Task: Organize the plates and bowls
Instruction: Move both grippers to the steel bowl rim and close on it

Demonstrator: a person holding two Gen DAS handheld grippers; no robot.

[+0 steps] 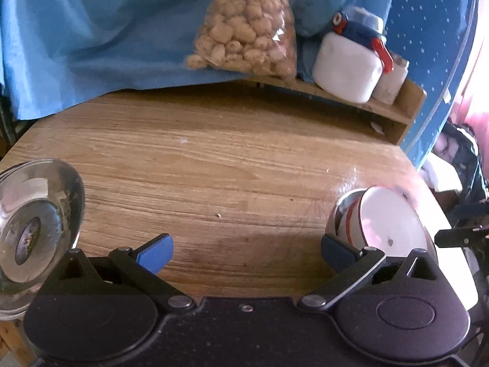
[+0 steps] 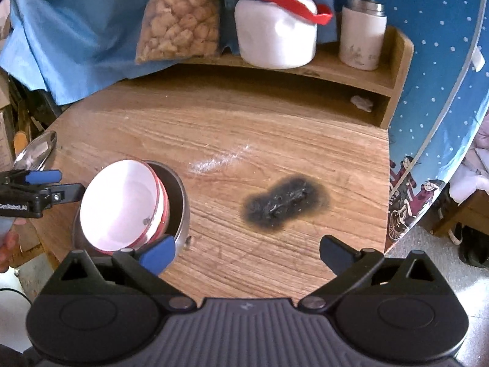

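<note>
While both tongs, left (image 1: 247, 255) and right (image 2: 247, 253), gape empty, the steel bowl (image 1: 36, 229) sits on the tabletop (image 1: 214, 168) just left of the left tongs, nearer them than the nested bowls (image 2: 131, 205).

Scorched wooden table (image 2: 244, 128) with low shelf (image 2: 360, 70), blue cloth (image 1: 91, 30) behind, tiled floor (image 2: 476, 290) alongside.

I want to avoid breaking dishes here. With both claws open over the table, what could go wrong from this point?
1. The white bowl sits tilted inside the steel bowl, not flat; a nudge from the right claw might tip it out.
2. That stack stands near the table edge, so it could slide off.
3. The other steel bowl also lies at the edge, close beside the left claw.
</note>
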